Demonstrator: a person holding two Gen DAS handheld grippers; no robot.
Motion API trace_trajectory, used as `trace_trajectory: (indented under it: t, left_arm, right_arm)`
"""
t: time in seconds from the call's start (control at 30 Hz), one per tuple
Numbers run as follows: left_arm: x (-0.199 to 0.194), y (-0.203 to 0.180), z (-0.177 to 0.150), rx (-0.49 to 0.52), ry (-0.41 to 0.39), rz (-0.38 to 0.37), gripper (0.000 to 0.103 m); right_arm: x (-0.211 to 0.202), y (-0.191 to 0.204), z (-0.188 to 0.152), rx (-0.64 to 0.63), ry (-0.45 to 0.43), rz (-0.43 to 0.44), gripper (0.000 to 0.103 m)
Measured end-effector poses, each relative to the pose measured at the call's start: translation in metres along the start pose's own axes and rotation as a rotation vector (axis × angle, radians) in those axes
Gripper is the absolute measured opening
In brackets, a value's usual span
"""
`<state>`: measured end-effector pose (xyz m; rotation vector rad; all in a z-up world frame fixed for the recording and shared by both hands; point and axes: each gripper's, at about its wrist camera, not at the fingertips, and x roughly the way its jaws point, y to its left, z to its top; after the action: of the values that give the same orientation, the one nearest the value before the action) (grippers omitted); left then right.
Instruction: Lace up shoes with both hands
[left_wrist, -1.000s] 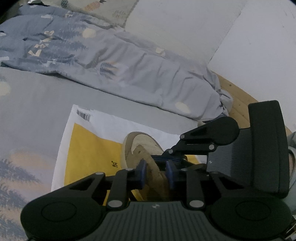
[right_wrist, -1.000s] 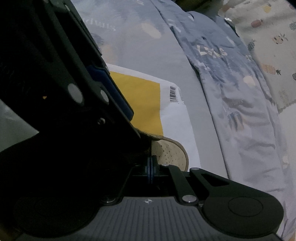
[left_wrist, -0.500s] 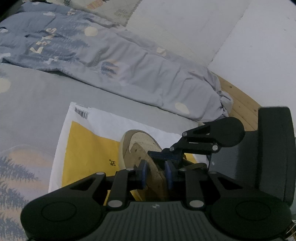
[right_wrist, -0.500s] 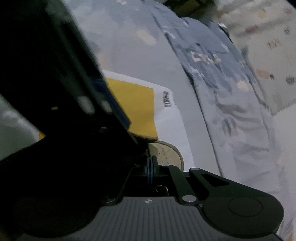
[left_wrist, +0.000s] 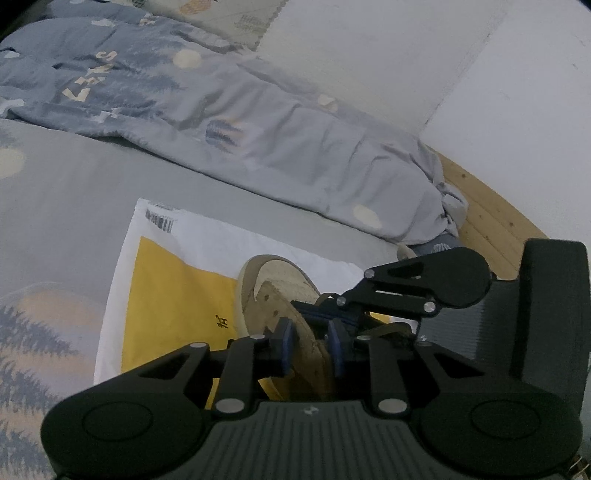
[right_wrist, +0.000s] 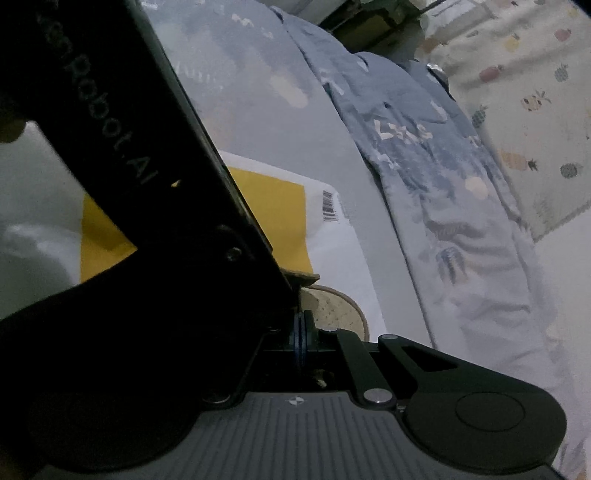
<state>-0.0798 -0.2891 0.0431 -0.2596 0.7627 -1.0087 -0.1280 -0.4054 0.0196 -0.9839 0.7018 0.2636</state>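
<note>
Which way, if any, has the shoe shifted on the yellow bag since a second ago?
No. The shoe keeps its place relative to the bag's barcode.

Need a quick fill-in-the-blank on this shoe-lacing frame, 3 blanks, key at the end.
1. The tan shoe rests on a white mailer bag whose big printed panel is coloured ____.
2. In the left wrist view, the left gripper has its blue-padded fingers on either side of the ____.
3. The right gripper has its pads pressed together, so it is ____.

Missing words: yellow; shoe; shut
</note>
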Motion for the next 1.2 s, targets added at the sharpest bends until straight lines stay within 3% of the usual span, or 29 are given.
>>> trace_trajectory:
  t: [0.37, 0.6, 1.03, 1.17, 1.2]
  left_arm:
    - [0.0, 0.002, 0.0, 0.006, -0.002, -0.002, 0.019]
    - [0.001, 0.001, 0.001, 0.006, -0.006, 0.007, 0.018]
    - [0.001, 0.005, 0.002, -0.014, -0.006, -0.008, 0.019]
    - [-0.004, 0.014, 0.005, -0.098, -0.062, -0.033, 0.021]
    - [-0.007, 0.018, 0.007, -0.131, -0.086, -0.034, 0.028]
  right_arm:
    - [0.006, -0.006, 0.002, 0.028, 0.044, 0.029, 0.001]
    - [0.006, -0.004, 0.002, -0.017, 0.071, 0.028, 0.001]
    - [0.004, 0.004, 0.006, -0.037, 0.009, 0.011, 0.001]
    - [0.003, 0.004, 0.004, -0.007, -0.003, 0.009, 0.001]
    - [0.003, 0.004, 0.003, 0.0, -0.007, 0.008, 0.001]
